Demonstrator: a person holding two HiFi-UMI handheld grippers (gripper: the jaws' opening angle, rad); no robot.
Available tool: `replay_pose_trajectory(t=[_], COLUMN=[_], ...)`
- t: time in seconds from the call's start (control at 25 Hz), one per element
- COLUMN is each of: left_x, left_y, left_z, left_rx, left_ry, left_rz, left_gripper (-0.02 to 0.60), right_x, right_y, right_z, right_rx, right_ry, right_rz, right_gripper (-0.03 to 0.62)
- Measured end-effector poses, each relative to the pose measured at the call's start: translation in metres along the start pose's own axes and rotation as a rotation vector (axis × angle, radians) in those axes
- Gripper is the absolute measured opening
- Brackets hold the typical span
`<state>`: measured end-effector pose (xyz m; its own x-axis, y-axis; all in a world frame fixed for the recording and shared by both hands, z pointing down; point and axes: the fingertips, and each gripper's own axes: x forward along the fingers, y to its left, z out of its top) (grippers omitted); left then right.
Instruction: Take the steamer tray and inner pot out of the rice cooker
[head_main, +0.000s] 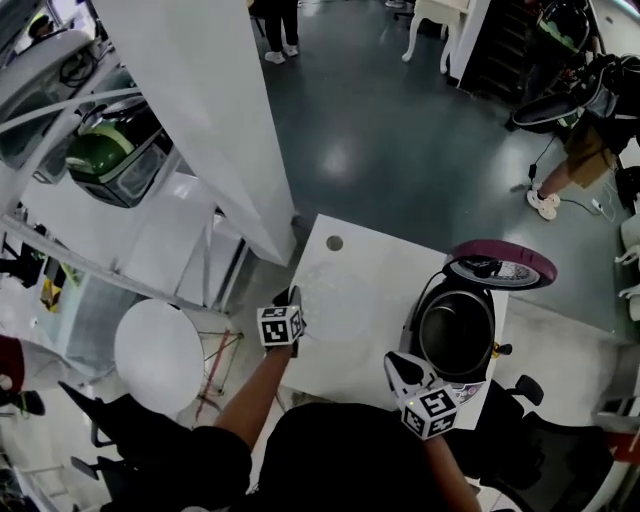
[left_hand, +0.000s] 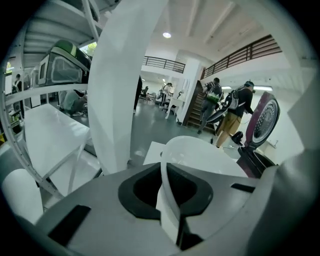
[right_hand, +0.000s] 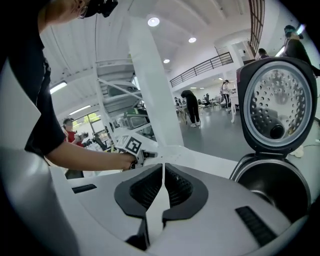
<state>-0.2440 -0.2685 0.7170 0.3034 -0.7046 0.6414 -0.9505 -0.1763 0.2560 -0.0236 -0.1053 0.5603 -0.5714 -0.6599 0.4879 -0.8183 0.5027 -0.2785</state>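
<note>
The rice cooker (head_main: 415, 335) stands on the right of the white table (head_main: 345, 375), its maroon lid (head_main: 500, 268) swung up. The dark inner pot (head_main: 457, 335) sits inside it, and also shows as inner pot (right_hand: 275, 185) under the perforated lid (right_hand: 277, 110). My left gripper (head_main: 293, 297) is shut on the rim of the clear whitish steamer tray (head_main: 335, 290), low over the table left of the cooker. In the left gripper view the tray (left_hand: 210, 155) runs between the jaws of the left gripper (left_hand: 171, 207). My right gripper (head_main: 398, 362) is shut and empty just in front of the cooker; its right gripper (right_hand: 162, 192) shows nothing between the jaws.
A broad white pillar (head_main: 200, 110) rises left of the table. A round white stool (head_main: 158, 355) stands at lower left, and a black chair (head_main: 560, 440) at lower right. The table has a cable hole (head_main: 334, 242) near its far edge. People walk about the hall behind.
</note>
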Motion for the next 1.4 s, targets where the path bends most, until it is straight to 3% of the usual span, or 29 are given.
replay_pose_trajectory(t=[0.32,0.64,0.92,1.4], left_x=[0.068,0.1,0.114,0.113], left_y=[0.013,0.027,0.041,0.051], left_z=[-0.027,-0.053,-0.079,-0.101], left_rx=[0.026,0.052,0.118,0.083], left_ry=[0.097,0.151,0.21,0.254], left_rz=[-0.057,-0.078,-0.009,-0.004], left_gripper=[0.018,0.02,0.02,0.02], right_x=[0.003,0.008,0.012,0.018], right_y=[-0.017,-0.008,-0.006,-0.003], right_z=[0.002,-0.016,-0.026,-0.027], right_rx=[0.105,0.138,0.145,0.122], right_ry=[-0.023,0.024,0.05,0.088], right_rz=[-0.161,-0.215,-0.229,-0.214], right_gripper=[0.012,0.012,0.012,0.012])
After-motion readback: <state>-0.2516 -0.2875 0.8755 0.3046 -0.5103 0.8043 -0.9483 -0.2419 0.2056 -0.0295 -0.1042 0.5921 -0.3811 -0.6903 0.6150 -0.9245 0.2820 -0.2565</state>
